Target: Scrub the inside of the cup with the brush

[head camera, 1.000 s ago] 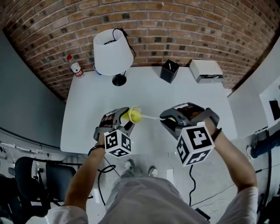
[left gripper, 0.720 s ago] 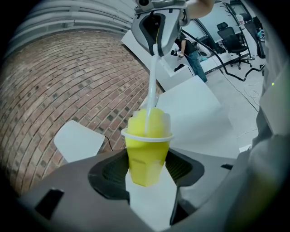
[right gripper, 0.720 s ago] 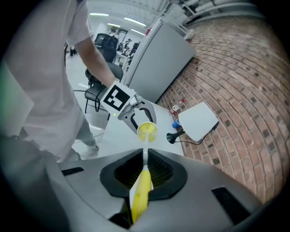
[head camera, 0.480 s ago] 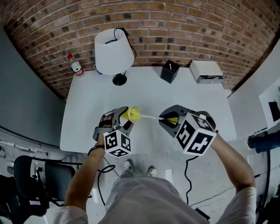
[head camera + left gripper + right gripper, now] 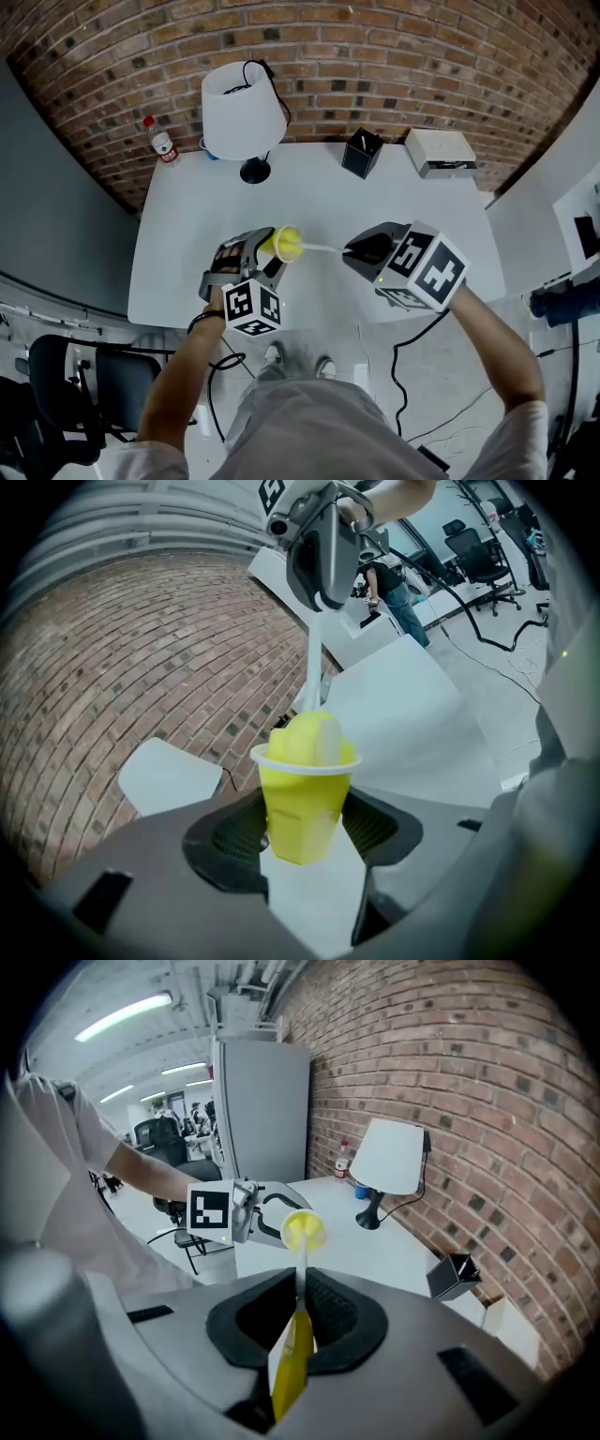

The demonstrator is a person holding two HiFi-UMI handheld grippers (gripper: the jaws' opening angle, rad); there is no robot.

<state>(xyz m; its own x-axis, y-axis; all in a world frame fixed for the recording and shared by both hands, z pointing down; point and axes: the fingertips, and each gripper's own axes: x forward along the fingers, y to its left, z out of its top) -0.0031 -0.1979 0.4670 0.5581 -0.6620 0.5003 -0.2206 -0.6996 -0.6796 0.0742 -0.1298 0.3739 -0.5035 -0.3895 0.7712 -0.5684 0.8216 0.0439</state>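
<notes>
Yellow plastic cup (image 5: pixel 302 803), clamped by its sides in the left hand-held gripper (image 5: pixel 305 836) over the near left of the white bench (image 5: pixel 394 202), faces its mouth rightward so the right hand-held gripper (image 5: pixel 298 1321), pinching the yellow-handled sponge brush (image 5: pixel 291 1372), can work its head inside.

Small yellow plastic cup (image 5: pixel 305 803) with a paler rolled rim, clamped by its lower body between the left tool's (image 5: pixel 265 255) jaws, held up off the desk (image 5: pixel 187 244), mouth tipped toward the right tool (image 5: pixel 298 1321). Brush (image 5: pixel 292 1363): flat yellow handle, thin white shaft, rounded yellow sponge head. Handle pinched edge-on in the right tool's jaws, shaft runs straight across to the cup, head sits in the cup mouth, bulging above the rim.
</notes>
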